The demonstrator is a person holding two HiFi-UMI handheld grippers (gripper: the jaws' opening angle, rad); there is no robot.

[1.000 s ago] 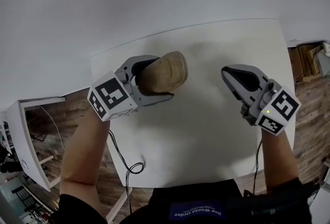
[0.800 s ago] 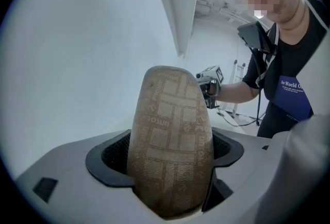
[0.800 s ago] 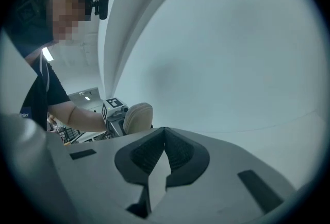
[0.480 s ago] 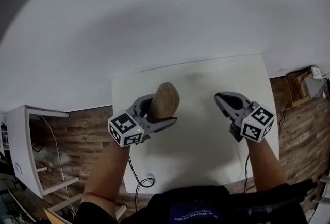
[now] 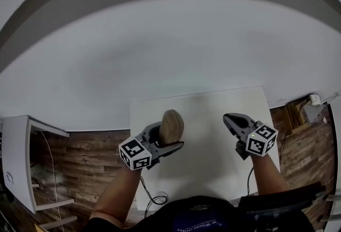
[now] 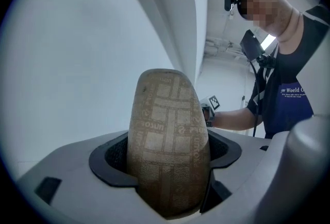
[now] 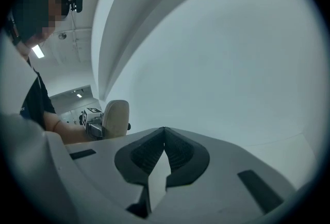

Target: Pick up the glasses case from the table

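Glasses case [image 5: 172, 125], tan with a woven print, sits clamped between the jaws of the left gripper [image 5: 166, 139], which have just been closing in on it; the pads press its two flanks, its lower end is sunk in the gap and its rounded end stands out beyond the jaw tips. Case is held up off the white tabletop [image 5: 213, 156], over the strip along the left edge. Right gripper [image 5: 233, 119] hangs over the right edge with jaws together at the tips, nothing between them, well apart from the case.
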